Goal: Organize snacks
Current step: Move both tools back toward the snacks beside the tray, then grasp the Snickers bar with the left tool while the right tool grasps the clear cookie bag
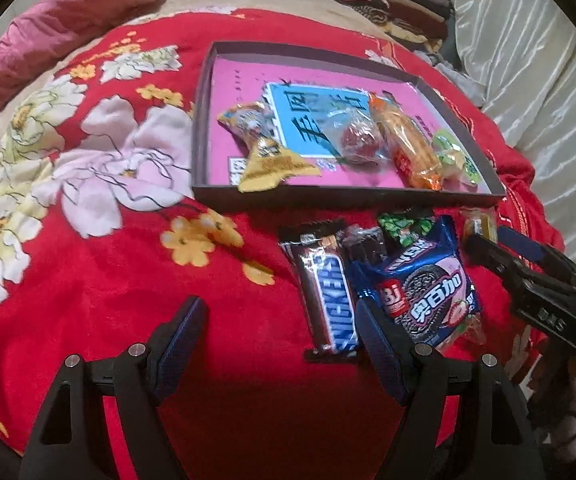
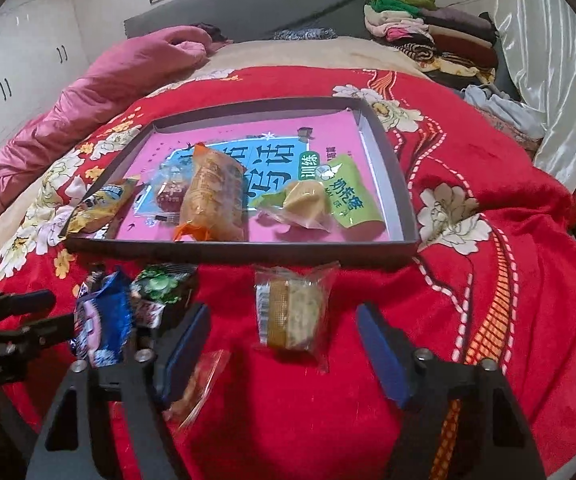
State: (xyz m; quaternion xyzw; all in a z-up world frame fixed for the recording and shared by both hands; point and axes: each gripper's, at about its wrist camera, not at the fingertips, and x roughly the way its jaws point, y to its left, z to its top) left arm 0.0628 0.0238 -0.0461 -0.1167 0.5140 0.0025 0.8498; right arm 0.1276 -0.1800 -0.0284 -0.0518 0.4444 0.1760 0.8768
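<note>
A shallow dark tray [image 1: 344, 193] [image 2: 247, 249] with a pink book inside lies on the red floral blanket. It holds several snacks: a yellow packet [image 1: 263, 152], a red candy [image 1: 358, 142], an orange packet [image 2: 213, 196] and a green packet [image 2: 352, 196]. In front of the tray lie a Snickers bar [image 1: 330, 292], a blue cookie pack [image 1: 428, 292], a green candy [image 2: 163, 282] and a clear-wrapped cake [image 2: 292, 312]. My left gripper [image 1: 281, 322] is open just left of the Snickers bar. My right gripper [image 2: 283, 330] is open around the clear-wrapped cake, and it also shows in the left wrist view [image 1: 488, 240].
A clear packet [image 2: 199, 384] lies under my right gripper's left finger. A pink quilt [image 2: 99, 80] is bunched at the far left. Folded clothes [image 2: 428, 32] are stacked at the far right, beside a white curtain [image 2: 548, 60].
</note>
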